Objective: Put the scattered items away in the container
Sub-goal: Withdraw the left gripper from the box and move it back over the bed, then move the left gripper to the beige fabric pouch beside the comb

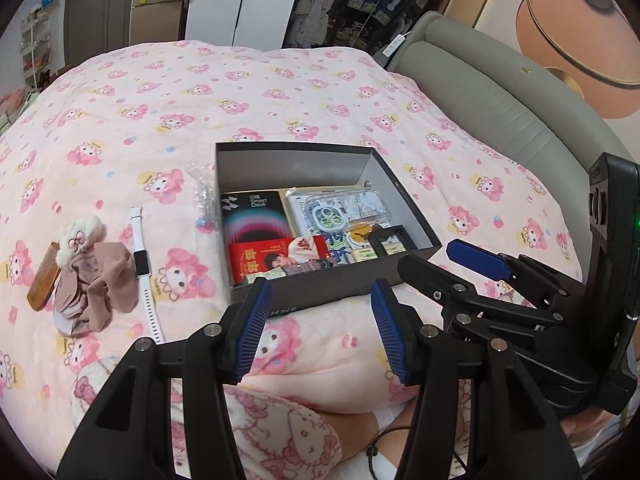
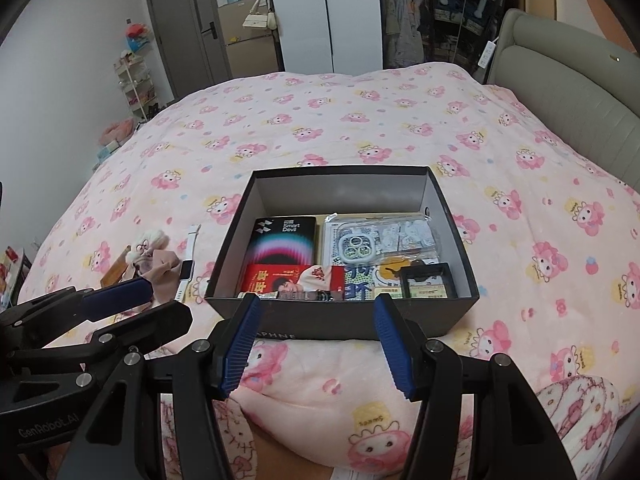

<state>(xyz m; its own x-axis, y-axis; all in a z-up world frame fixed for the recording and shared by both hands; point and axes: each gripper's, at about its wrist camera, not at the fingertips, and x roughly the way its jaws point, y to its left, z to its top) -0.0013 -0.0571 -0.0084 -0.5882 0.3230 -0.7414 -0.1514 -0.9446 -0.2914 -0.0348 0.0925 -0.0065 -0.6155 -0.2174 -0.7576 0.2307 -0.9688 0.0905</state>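
Grippers, our left gripper [image 1: 320, 332] and right gripper [image 2: 316, 346], hover spread and empty before the box [image 2: 340, 316], since the watch [image 1: 142, 264], socks [image 1: 96, 284] and comb [image 1: 42, 284] lie at nine o'clock on the bed [image 1: 280, 92].

- pink cartoon-print blanket [image 2: 320, 120] spread over the bed;
- grey padded headboard [image 2: 560, 92] at the right;
- white handbag [image 2: 258, 20] hanging near a grey door [image 2: 176, 24]
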